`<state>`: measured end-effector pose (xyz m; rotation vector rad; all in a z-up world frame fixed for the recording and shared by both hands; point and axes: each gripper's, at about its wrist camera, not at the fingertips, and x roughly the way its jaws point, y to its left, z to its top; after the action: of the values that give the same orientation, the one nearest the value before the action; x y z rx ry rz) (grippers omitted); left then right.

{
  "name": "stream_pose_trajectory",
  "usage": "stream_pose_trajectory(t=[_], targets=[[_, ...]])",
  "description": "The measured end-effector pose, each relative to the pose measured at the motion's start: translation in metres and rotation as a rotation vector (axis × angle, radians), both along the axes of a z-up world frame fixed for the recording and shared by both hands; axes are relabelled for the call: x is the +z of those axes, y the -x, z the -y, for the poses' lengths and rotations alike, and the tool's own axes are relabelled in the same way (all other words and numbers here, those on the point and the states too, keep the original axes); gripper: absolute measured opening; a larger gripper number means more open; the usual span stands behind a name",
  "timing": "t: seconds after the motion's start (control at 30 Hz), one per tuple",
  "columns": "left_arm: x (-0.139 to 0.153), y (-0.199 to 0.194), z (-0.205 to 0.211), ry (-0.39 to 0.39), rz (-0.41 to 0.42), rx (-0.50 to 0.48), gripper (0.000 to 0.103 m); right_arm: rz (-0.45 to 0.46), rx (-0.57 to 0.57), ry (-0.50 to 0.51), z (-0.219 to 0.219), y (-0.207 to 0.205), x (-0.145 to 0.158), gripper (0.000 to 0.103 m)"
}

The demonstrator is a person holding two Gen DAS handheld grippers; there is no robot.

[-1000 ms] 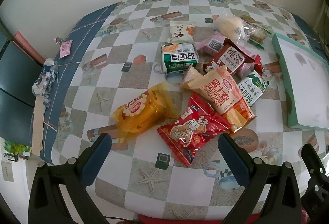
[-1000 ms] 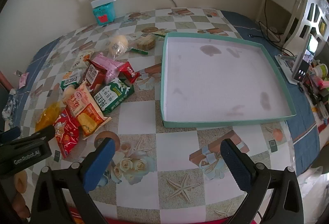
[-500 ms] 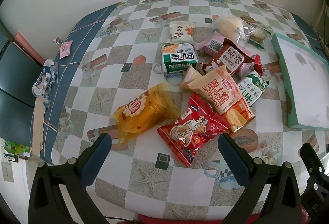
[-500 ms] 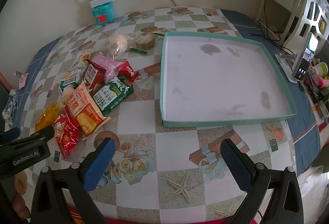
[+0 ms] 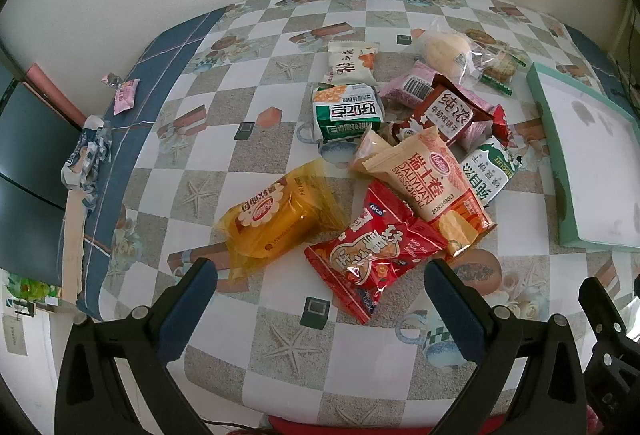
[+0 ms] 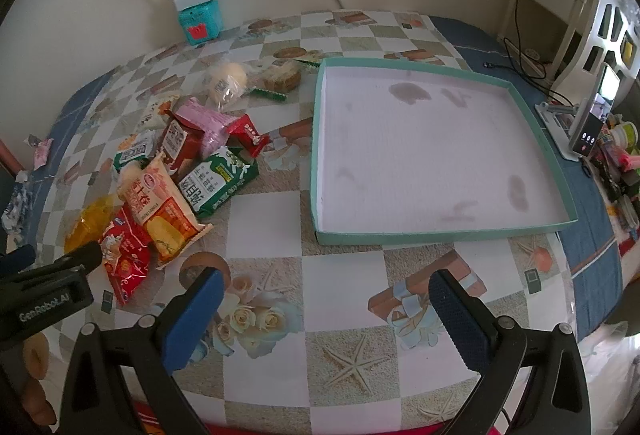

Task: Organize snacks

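Swiss roll packet (image 5: 430, 183) reads "DALIYUAN SWISSROLL"; left gripper (image 5: 320, 309) and right gripper (image 6: 326, 309) hover wide open, empty, over the tabletop's near edge.

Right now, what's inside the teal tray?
No snacks: the teal tray shows only a bare white floor with a few dull stains. All packets lie on the table to its left. Nothing hides its interior.

Cream-and-orange snack packet (image 5: 430, 183): "DALIYUAN SWISS ROLL", Chinese characters "瑞士卷", printed number "2025110813" or similar, last digits unclear. Red snack packet (image 5: 374, 249): small "nice" logo, large Chinese characters. Left tool (image 6: 44, 301) body, seen from right wrist view: "GenRobot.AI". Other packets carry Chinese print, upside down, not reliably readable.
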<state>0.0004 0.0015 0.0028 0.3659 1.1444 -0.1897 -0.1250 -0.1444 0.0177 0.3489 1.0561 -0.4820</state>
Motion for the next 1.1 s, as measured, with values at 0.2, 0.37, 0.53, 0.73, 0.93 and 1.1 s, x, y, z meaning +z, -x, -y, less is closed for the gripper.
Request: stream_pose_trajectory(t=[0.2,0.37,0.53,0.73,0.93,1.1], targets=[[0.0002,-0.0001,0.0005,0.001,-0.001,0.000,0.103,-0.004,0.001,0.004,-0.0008,-0.0009,-0.0002,0.103],[0.0003,-0.0001,0.0007,0.001,-0.001,0.000,0.103,-0.005,0.000,0.005,-0.0012,-0.0009,-0.0005,0.103],[0.0002,0.0000,0.0007,0.001,0.000,0.000,0.103,-0.005,0.001,0.004,-0.0015,-0.0011,-0.0004,0.103],[0.0003,-0.0001,0.0007,0.001,-0.001,0.000,0.103,-0.005,0.000,0.004,-0.0021,-0.0012,-0.0003,0.103],[0.0000,-0.0009,-0.0008,0.004,-0.003,0.005,0.103,-0.006,0.000,0.005,-0.0029,-0.0012,-0.0003,0.103],[0.0002,-0.0031,-0.0048,0.015,-0.009,0.013,0.103,-0.014,0.012,0.014,-0.0079,-0.0034,-0.0014,0.103]])
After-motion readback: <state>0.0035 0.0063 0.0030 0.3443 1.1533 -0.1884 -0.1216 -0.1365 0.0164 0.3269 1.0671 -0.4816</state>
